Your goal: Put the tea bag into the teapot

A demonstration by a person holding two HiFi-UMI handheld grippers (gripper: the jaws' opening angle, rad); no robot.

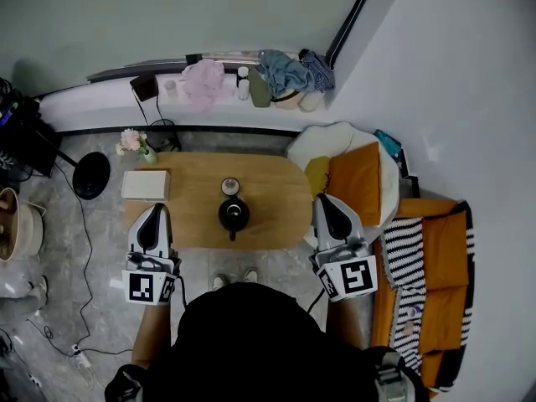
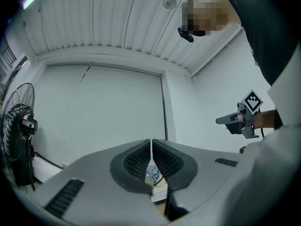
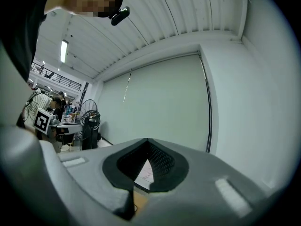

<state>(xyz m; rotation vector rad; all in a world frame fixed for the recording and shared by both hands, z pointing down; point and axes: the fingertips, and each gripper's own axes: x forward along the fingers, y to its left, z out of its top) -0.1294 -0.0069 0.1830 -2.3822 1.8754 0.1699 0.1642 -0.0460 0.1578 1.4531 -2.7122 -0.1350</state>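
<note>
A: Head view. Where's the teapot sitting?
B: The black teapot (image 1: 233, 214) is sitting mid-table on the wooden table (image 1: 276, 182), with a small round container (image 1: 230, 186) just behind it. I can't make out the tea bag from up here. A white box (image 1: 146, 185) is lying at the table's left end, and a flower vase (image 1: 132, 142) is standing by the far left corner.
A: Grippers?
B: The left gripper (image 1: 154, 212) is showing over the near left corner and the right gripper (image 1: 325, 203) at the near right end. The teapot is sitting between them, touching neither.
A: Left gripper view?
B: The jaws are pressing together tip to tip and holding nothing. It's facing a pale wall (image 2: 117, 107), with a fan (image 2: 19, 126) showing at the left edge.
A: Right gripper view?
B: Same here: the jaws are meeting fully and gripping nothing. A strip of the table is peeking through below the pads.
</note>
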